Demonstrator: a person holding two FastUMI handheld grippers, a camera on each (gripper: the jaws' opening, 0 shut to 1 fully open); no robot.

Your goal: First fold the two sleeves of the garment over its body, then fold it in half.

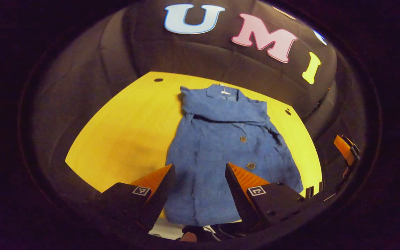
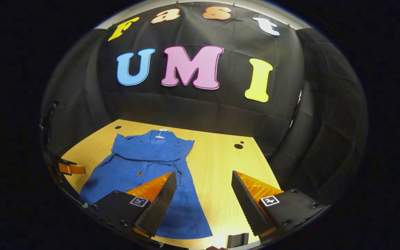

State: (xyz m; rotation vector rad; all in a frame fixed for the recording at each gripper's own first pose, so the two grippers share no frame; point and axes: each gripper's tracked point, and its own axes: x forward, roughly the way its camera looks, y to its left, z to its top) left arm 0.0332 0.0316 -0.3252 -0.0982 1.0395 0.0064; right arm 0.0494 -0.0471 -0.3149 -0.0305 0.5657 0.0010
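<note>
The blue button-front jacket [image 1: 221,152] lies flat on the wooden table [image 1: 123,139], both sleeves already crossed over its chest. The left gripper [image 1: 200,187] and right gripper [image 2: 203,198] hover above its hem with fingers spread and empty, probably to take the hem for the halving fold.

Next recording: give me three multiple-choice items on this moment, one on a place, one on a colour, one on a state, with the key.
1. Where does the shirt lie?
A. on the wooden table
B. on the floor
C. over a chair

2. What colour is the shirt?
A. red
B. blue
C. white

3. How do the sleeves lie?
A. spread out to both sides
B. folded over the body
C. rolled up

Key: 1 A, the tabletop shows all round it. 2 B, the cloth is blue in both views. 3 B, a folded band crosses the chest and nothing sticks out sideways. Both the left gripper and the right gripper hover open.
</note>
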